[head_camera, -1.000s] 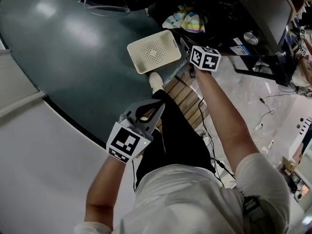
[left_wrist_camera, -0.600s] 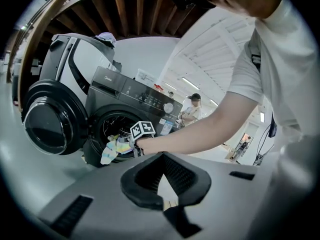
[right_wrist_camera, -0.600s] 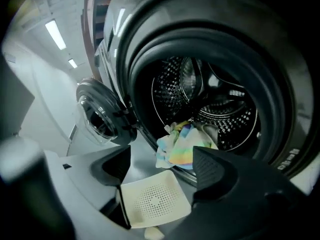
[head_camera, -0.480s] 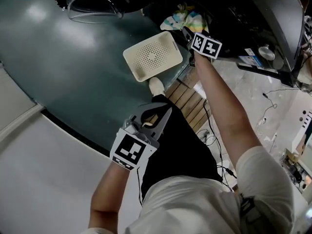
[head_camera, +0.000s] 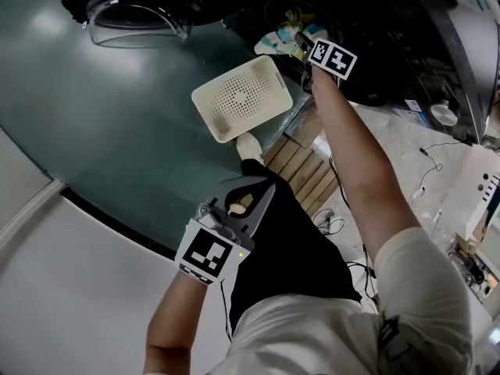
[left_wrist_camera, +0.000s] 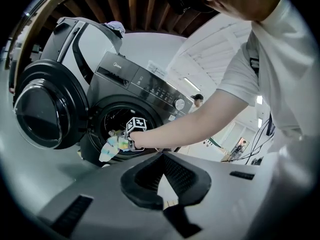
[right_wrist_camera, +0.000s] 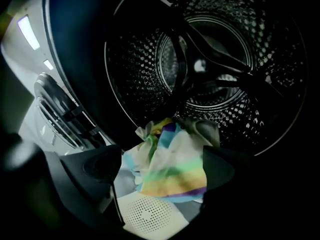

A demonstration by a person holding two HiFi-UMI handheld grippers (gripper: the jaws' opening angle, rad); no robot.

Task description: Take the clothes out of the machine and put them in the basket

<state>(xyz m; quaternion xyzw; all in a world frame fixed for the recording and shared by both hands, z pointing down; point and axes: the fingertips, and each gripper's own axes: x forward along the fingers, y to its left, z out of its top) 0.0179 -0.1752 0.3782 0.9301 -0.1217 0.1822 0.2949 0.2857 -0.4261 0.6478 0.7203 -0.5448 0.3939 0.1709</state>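
A pastel striped cloth [right_wrist_camera: 172, 166] hangs over the lip of the washing machine drum [right_wrist_camera: 215, 59]. My right gripper [right_wrist_camera: 162, 169] is at the drum mouth with a jaw on each side of the cloth; its jaws are opening and the pads stand off the fabric. In the head view the right gripper [head_camera: 303, 44] reaches to the cloth [head_camera: 283, 36], above the white perforated basket [head_camera: 242, 98]. My left gripper [head_camera: 264, 190] hangs low beside the person's leg, fingertips together with nothing in them. The left gripper view shows the cloth [left_wrist_camera: 111, 146] at the machine's opening.
The round door [left_wrist_camera: 42, 114] of the dark front-loading machine [left_wrist_camera: 145, 86] stands swung open to the left. The basket [right_wrist_camera: 147, 214] sits on the floor right below the drum mouth. A wooden slatted board [head_camera: 301, 166] and cables [head_camera: 340, 217] lie by the person's feet.
My right gripper has moved up the picture from beside the basket to the cloth at the drum mouth. The left gripper has sunk a little towards the leg.
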